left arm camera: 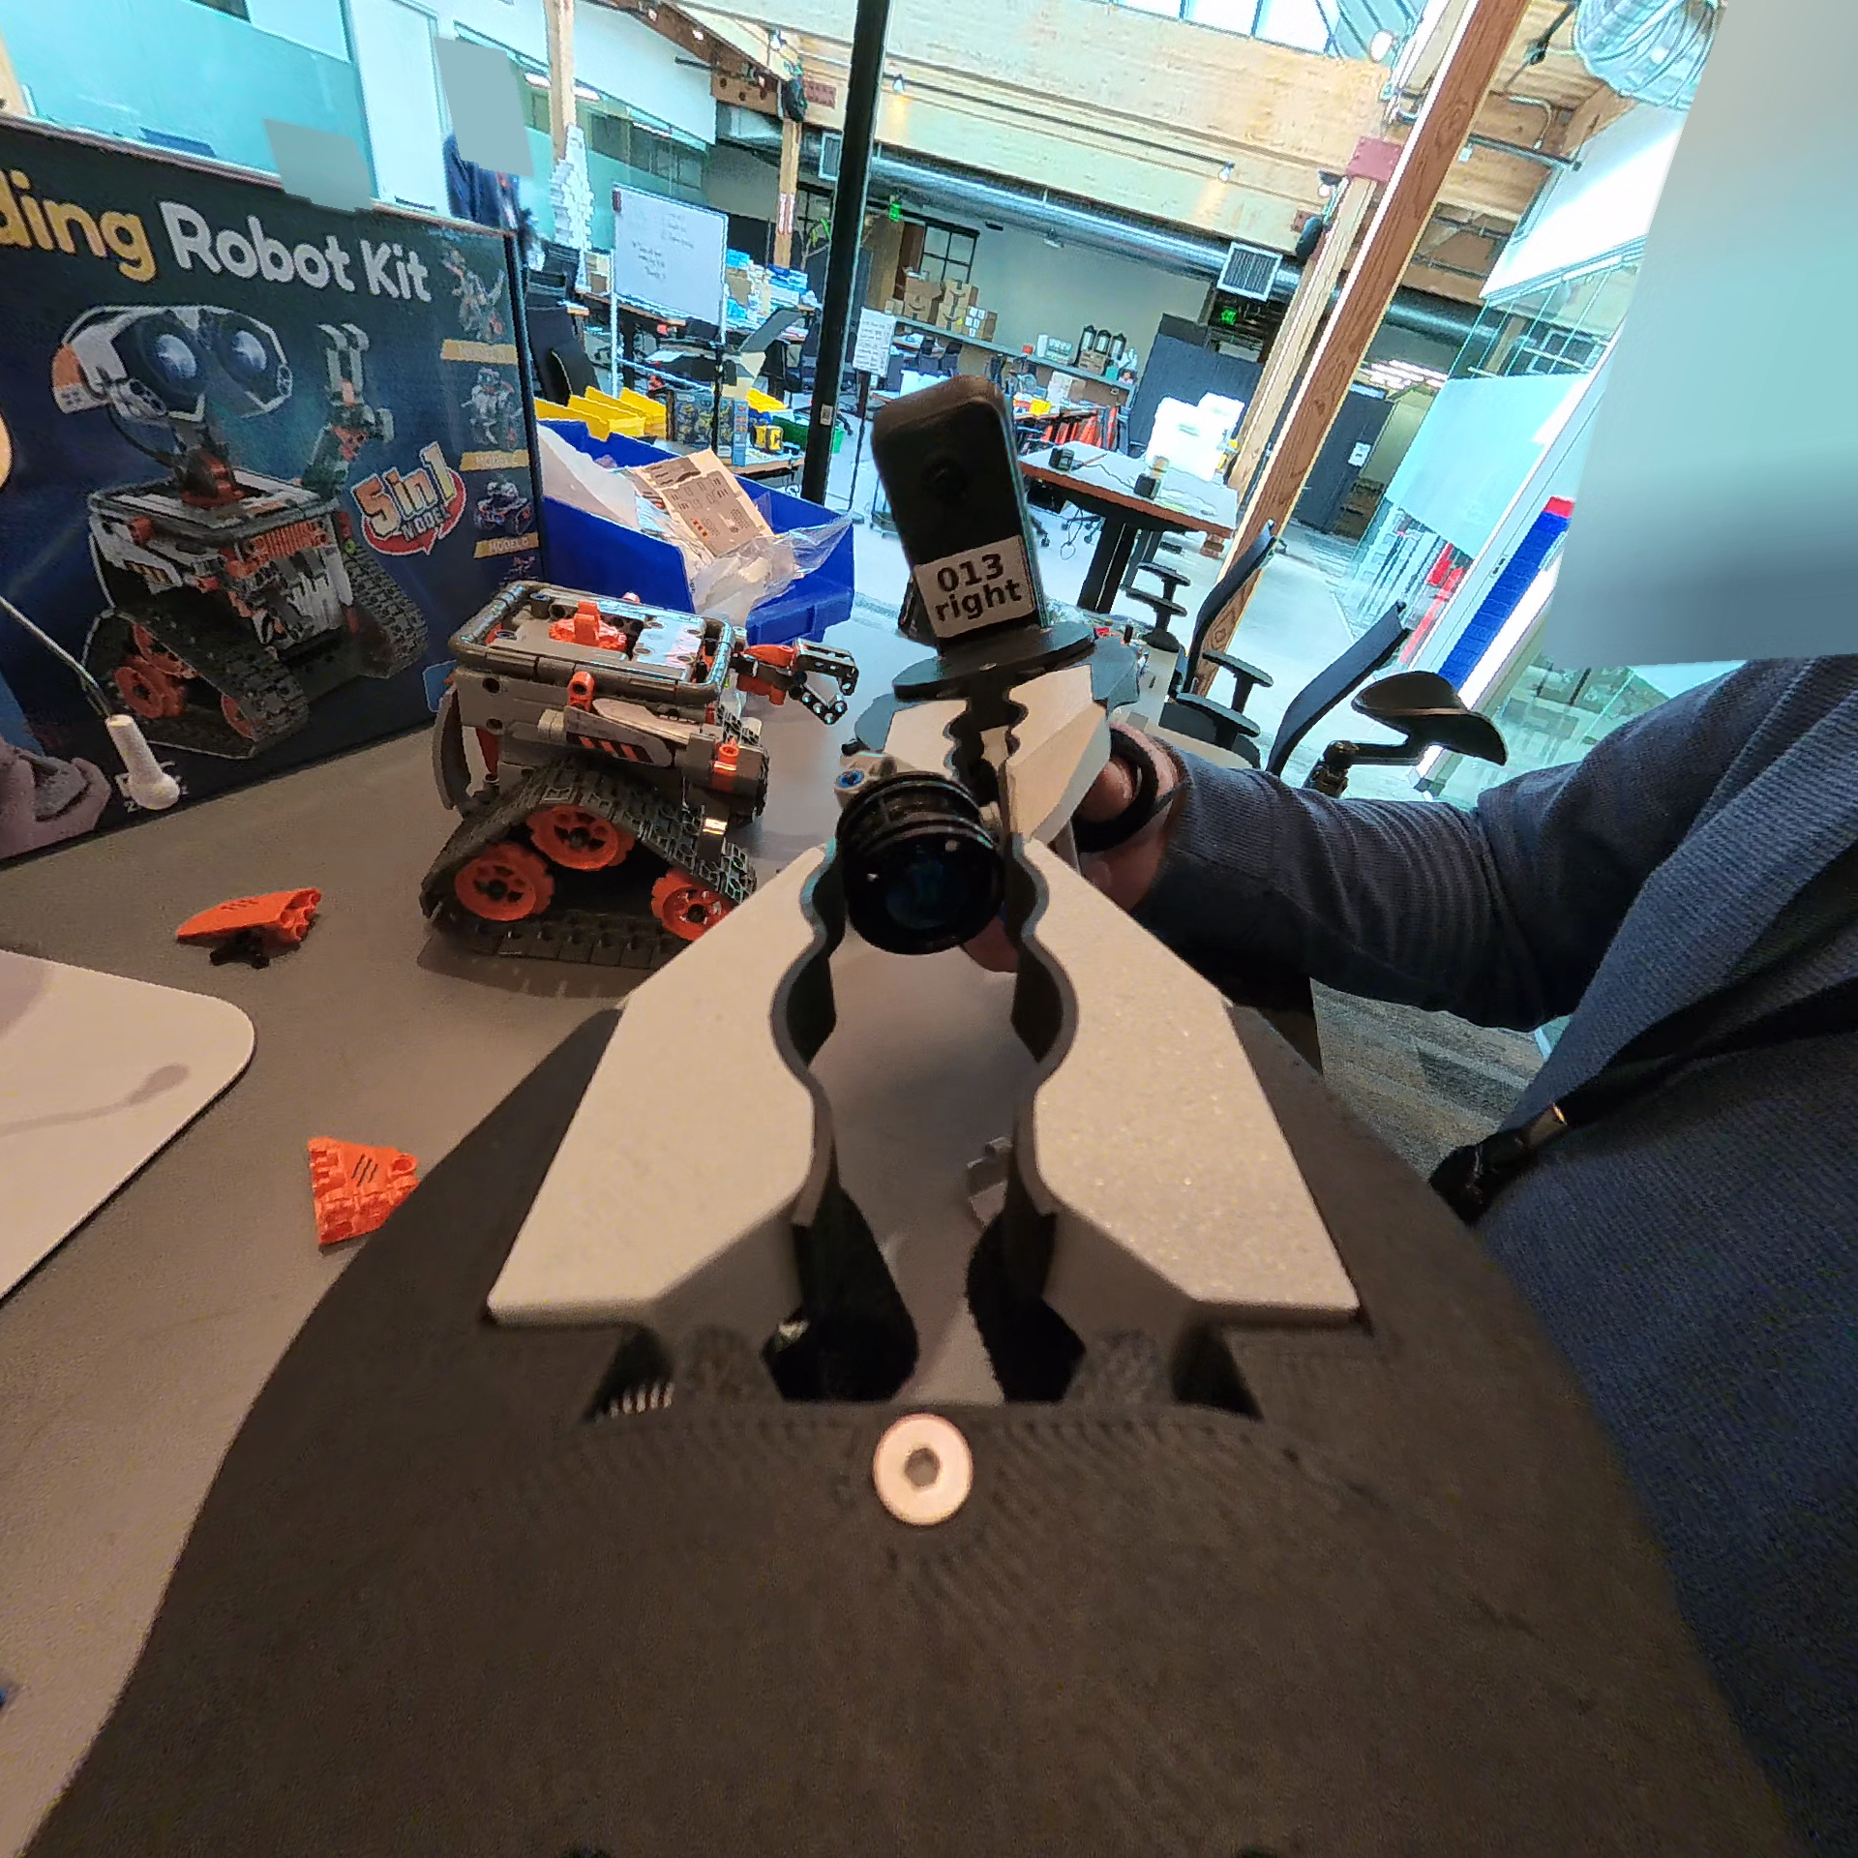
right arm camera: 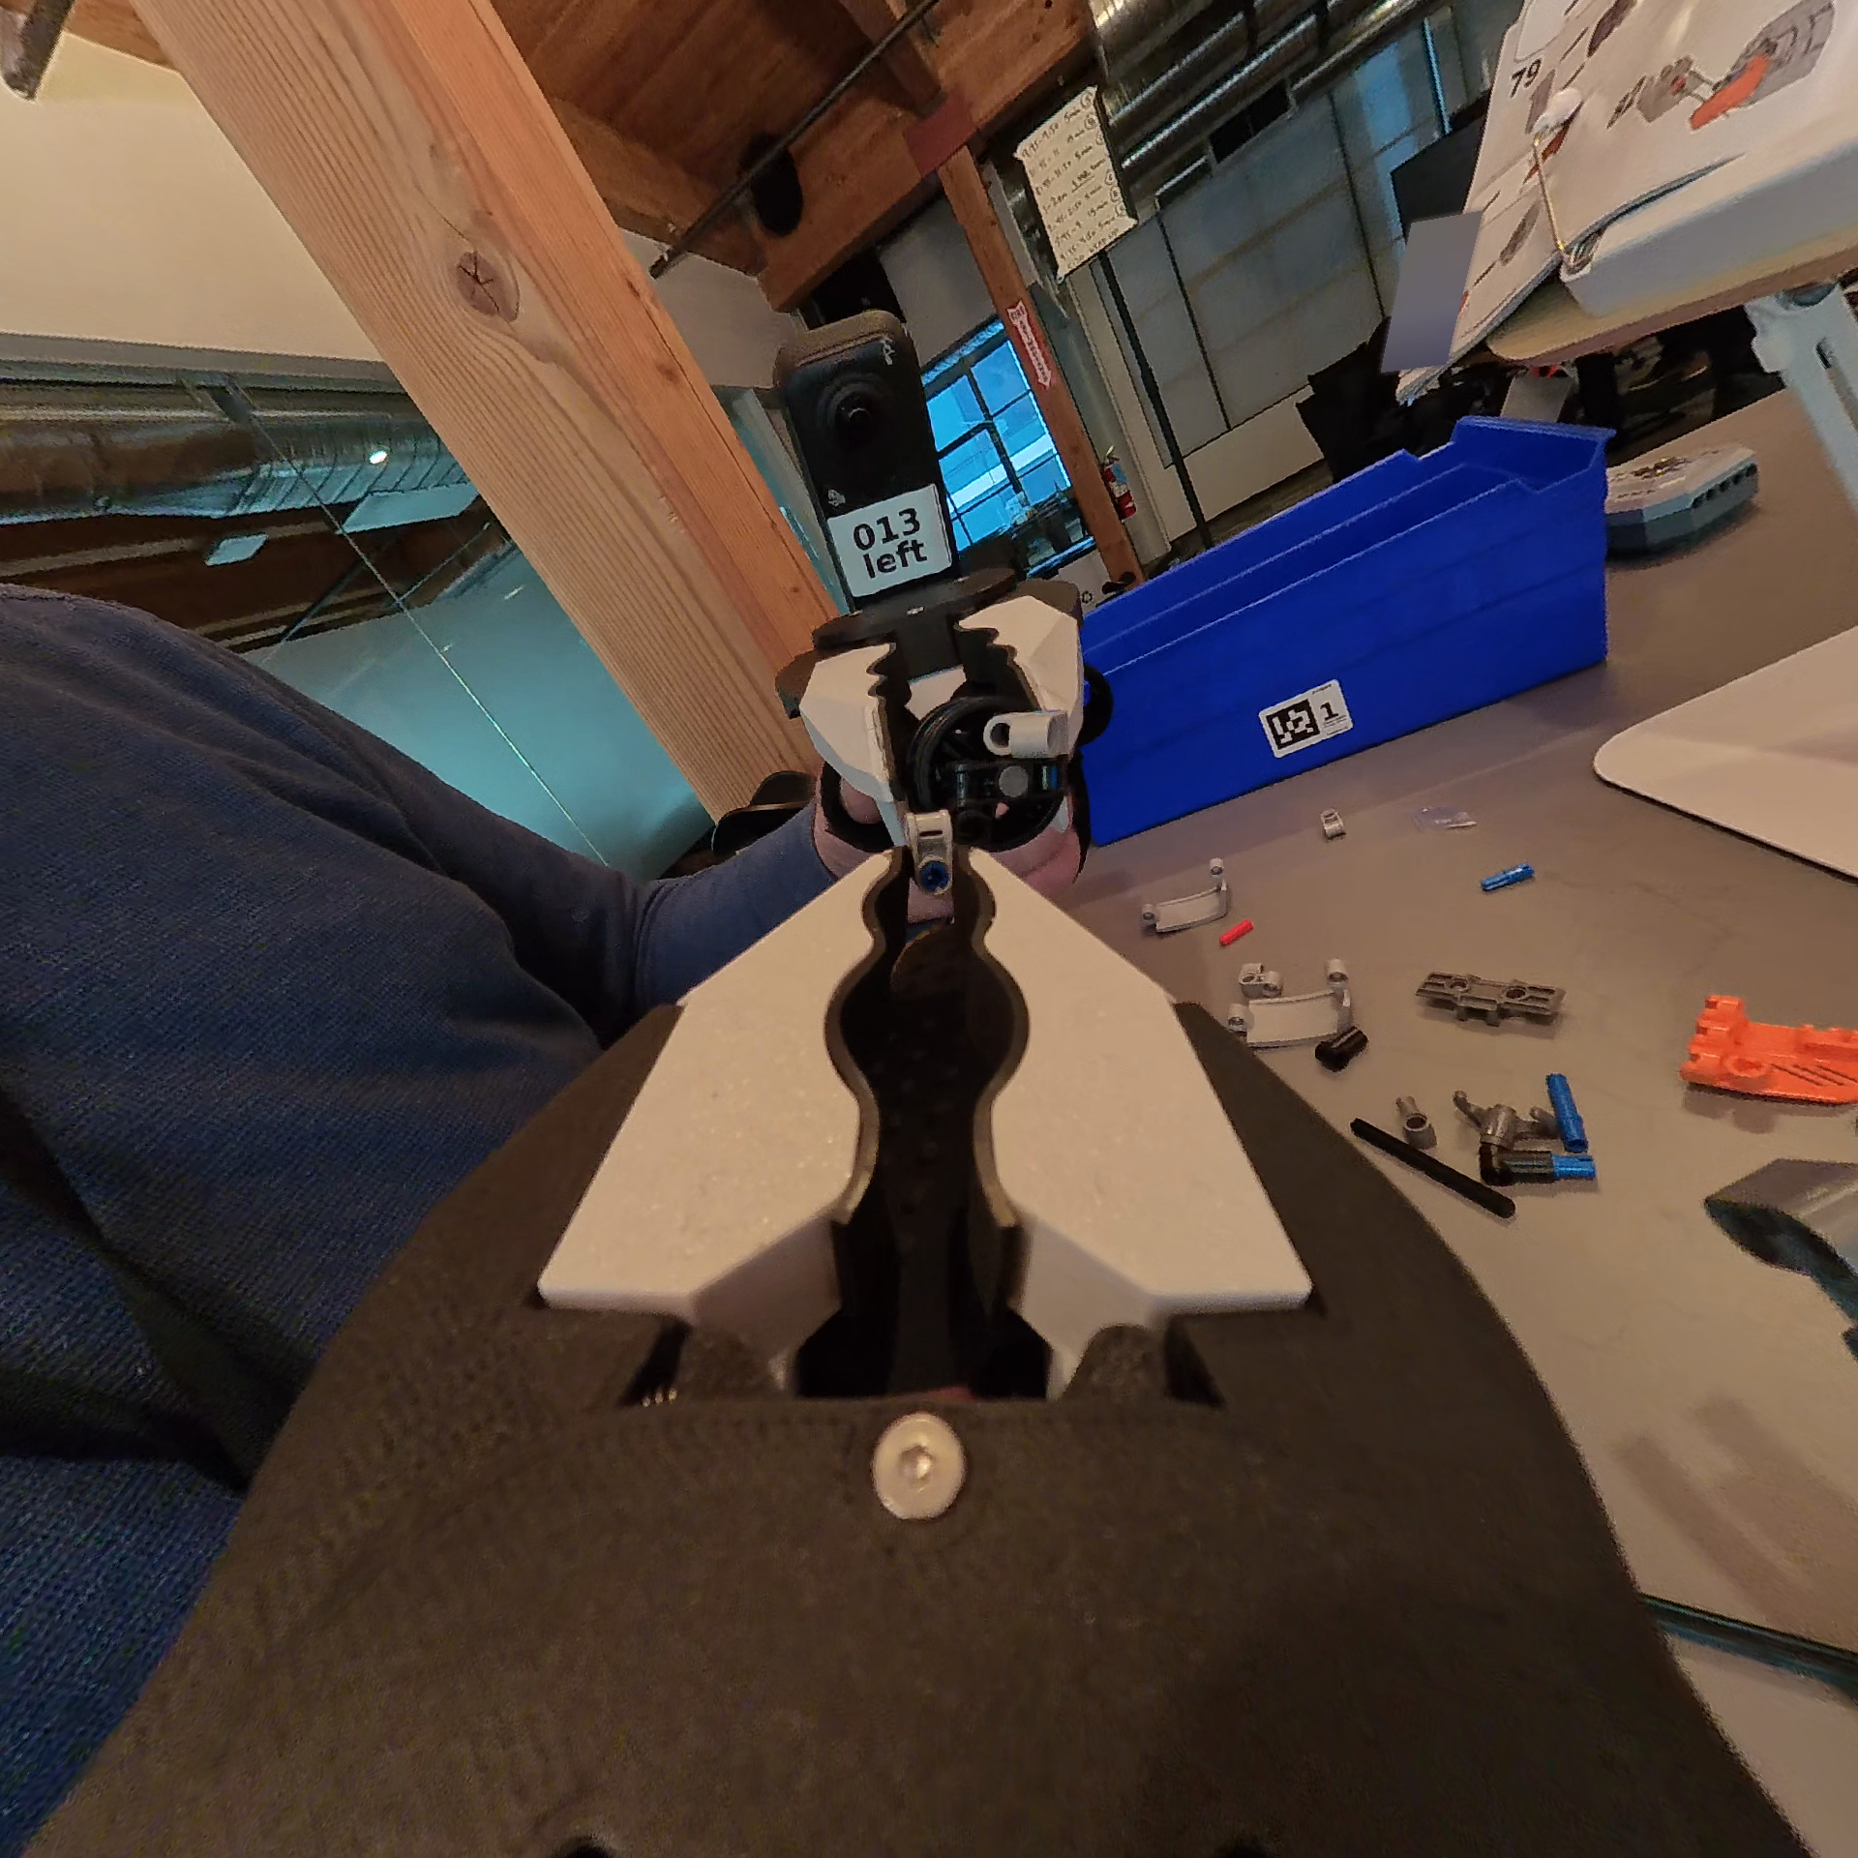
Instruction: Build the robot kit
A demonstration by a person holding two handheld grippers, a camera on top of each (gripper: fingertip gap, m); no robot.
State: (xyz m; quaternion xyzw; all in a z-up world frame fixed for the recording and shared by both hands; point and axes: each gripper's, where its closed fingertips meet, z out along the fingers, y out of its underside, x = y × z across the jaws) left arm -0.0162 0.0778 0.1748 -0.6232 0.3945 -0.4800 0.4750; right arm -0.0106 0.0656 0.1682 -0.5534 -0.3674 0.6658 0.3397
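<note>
Left gripper (left arm camera: 920,885) clamped on a black ribbed round wheel-like part (left arm camera: 917,870), held in the air above the grey table (left arm camera: 332,1015). Right gripper (right arm camera: 930,885) pinched nearly shut on a small light-grey connector with blue pin (right arm camera: 929,855), touching the wheel assembly. Grey-and-orange tracked toy robot (left arm camera: 593,764) stands near, beyond the left gripper.

My left gripper (left arm camera: 920,895) and right gripper (right arm camera: 930,885) look alike: a broad matt black printed body with a ribbed surface, one silver screw with a washer (left arm camera: 922,1469) set in its middle, and two pale grey faceted fingers (left arm camera: 704,1106) whose inner edges are scalloped and lined in black. Each carries a slim black camera (right arm camera: 865,442) on a round black plate, with a white label stuck low on it. I wear a blue knit sleeve (left arm camera: 1408,885).
</note>
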